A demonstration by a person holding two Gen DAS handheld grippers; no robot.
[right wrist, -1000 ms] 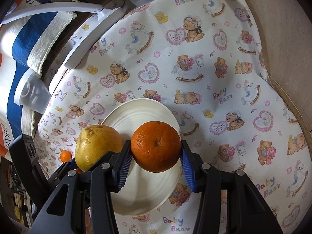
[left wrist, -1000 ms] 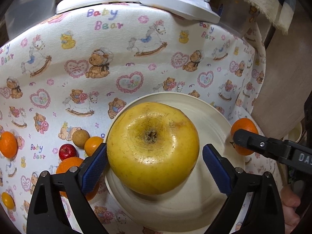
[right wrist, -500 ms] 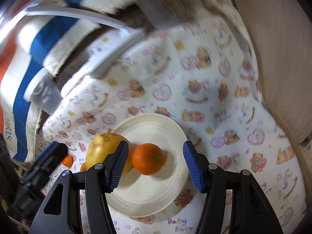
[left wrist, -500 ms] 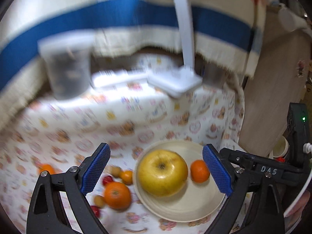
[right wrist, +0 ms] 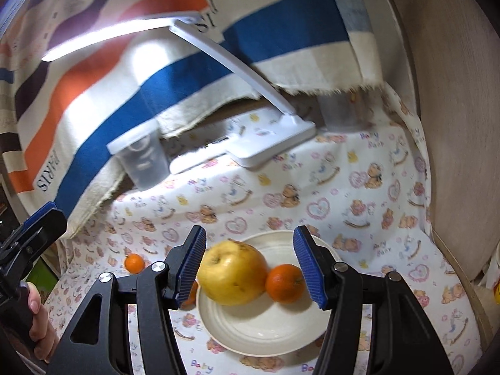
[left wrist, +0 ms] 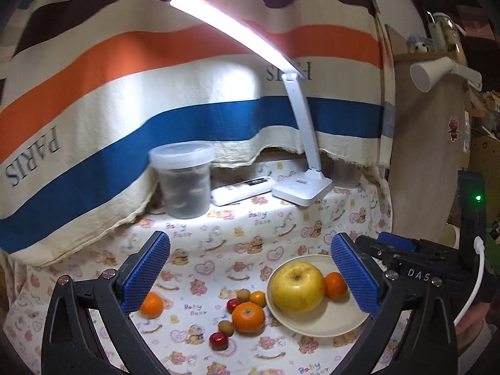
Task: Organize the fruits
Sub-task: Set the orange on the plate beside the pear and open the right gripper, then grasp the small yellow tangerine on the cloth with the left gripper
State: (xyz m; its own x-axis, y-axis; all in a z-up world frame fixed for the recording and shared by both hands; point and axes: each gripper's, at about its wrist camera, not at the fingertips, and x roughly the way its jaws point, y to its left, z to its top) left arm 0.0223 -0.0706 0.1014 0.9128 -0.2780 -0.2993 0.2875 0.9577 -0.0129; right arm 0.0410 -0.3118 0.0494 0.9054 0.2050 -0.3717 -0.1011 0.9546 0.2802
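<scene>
Left wrist view shows me the plate holding one yellow apple and one small orange, touching each other. Both my left gripper and right gripper hang released and empty above the cloth. I judge the job partly done: left of the plate I count three oranges, two small red fruits and two brown ones.

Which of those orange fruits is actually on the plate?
Only the orange touching the big yellow apple on the cream plate. The biggest orange and the far-left orange lie on the cloth.
</scene>
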